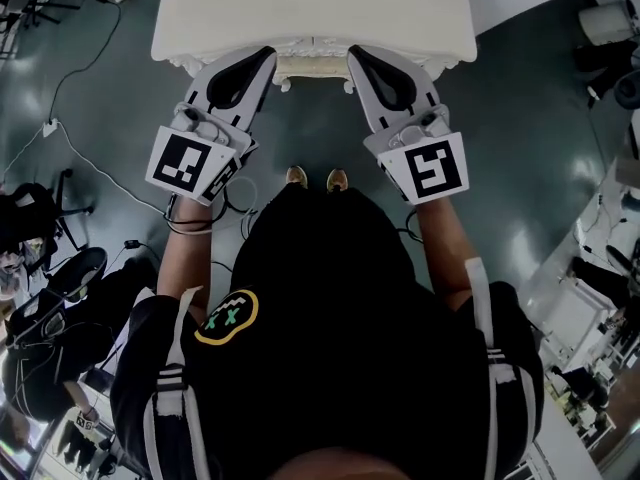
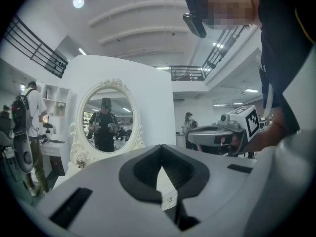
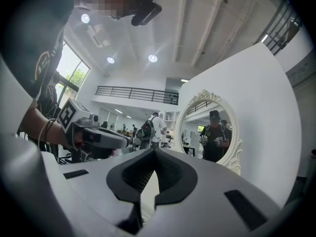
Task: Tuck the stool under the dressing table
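Observation:
The cream-white dressing table (image 1: 310, 13), with a carved front edge, fills the top of the head view. Its oval mirror (image 2: 106, 120) (image 3: 210, 132) stands at the back against a white panel. No stool shows in any view. My left gripper (image 1: 268, 56) (image 2: 162, 162) and right gripper (image 1: 355, 53) (image 3: 154, 164) point level at the table's front edge, side by side, with their tips over the carved apron. Both are shut with nothing between the jaws. Each gripper view also shows the other gripper beside it.
The person's feet (image 1: 315, 179) stand on the grey floor just before the table. Cables (image 1: 80, 153) and black bags (image 1: 45, 298) lie at the left. White equipment (image 1: 590, 308) crowds the right side. People (image 3: 150, 130) stand in the hall beyond.

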`<state>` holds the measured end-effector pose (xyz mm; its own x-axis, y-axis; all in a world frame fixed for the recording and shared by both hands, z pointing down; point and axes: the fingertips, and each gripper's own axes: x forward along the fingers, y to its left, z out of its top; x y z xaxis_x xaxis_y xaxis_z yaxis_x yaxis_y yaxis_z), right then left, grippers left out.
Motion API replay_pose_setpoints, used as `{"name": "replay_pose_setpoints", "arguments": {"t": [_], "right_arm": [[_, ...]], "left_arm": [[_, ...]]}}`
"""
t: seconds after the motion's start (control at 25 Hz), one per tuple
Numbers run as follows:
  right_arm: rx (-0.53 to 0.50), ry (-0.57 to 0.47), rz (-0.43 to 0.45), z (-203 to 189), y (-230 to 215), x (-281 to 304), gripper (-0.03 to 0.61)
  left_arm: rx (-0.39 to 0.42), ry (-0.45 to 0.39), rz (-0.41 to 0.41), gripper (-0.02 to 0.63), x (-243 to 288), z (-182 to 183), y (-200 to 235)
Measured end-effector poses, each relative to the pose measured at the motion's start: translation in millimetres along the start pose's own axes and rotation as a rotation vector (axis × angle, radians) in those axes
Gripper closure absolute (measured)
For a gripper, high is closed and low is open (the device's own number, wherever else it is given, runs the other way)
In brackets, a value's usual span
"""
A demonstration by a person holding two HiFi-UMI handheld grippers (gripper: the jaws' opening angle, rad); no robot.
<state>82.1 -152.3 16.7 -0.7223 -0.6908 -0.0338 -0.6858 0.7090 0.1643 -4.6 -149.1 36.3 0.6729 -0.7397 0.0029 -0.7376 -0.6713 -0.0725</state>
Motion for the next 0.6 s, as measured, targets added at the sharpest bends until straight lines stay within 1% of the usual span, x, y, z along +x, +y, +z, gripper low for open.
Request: {"name": "replay_pose_setpoints", "arguments": {"t": [0.16,0.6], "right_arm": [[0.01,0.003,0.0,-3,3,-1,0.558],[0.018,0.008,0.005,-2,14,-5,0.558]], "left_arm": [[-0.009,0.004,0.008,0.594,-5,-2,0],[0.007,0.012,0.005,0.594,-13,-2,-6]]}}
